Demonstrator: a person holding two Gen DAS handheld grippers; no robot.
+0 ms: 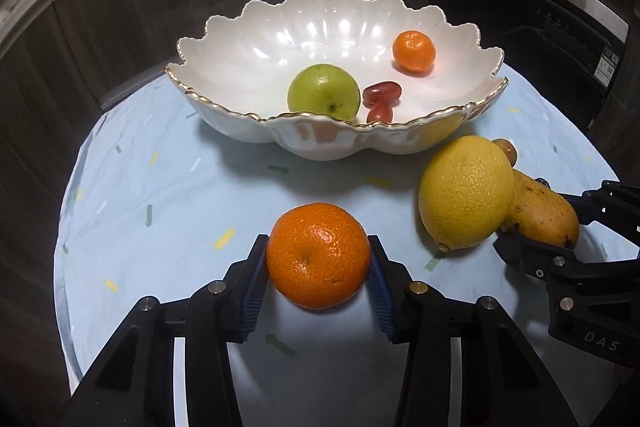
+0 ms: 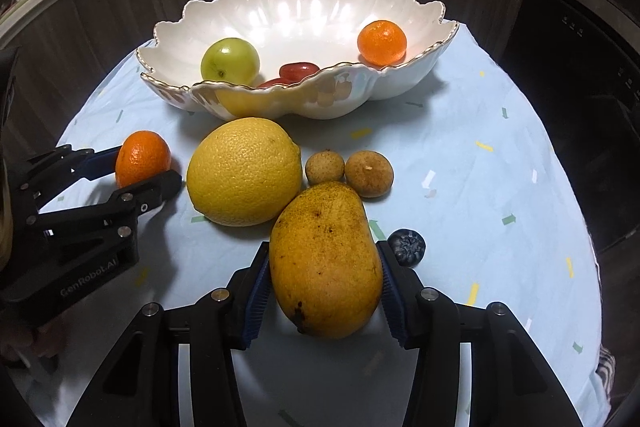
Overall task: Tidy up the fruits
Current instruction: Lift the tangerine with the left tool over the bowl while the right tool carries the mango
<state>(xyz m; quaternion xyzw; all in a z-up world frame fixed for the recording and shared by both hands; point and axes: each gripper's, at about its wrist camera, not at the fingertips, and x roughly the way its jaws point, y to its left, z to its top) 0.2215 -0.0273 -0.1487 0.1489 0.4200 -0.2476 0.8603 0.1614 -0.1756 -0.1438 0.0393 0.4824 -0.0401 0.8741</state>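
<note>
in the lower centre of the left wrist view, the left gripper (image 1: 318,257) has its blue pads pressed on both sides of a tangerine (image 1: 318,255) resting on the pale blue tablecloth (image 1: 160,187). in the right wrist view's lower centre, the right gripper (image 2: 326,263) clamps a mango (image 2: 326,259), which touches the big lemon (image 2: 244,171) up-left. two small brown fruits (image 2: 348,171) and a dark berry (image 2: 407,247) lie close by. the scalloped white bowl (image 2: 360,91), upper centre, holds a green fruit (image 2: 230,61), red grapes (image 2: 298,70) and a small tangerine (image 2: 382,42).
</note>
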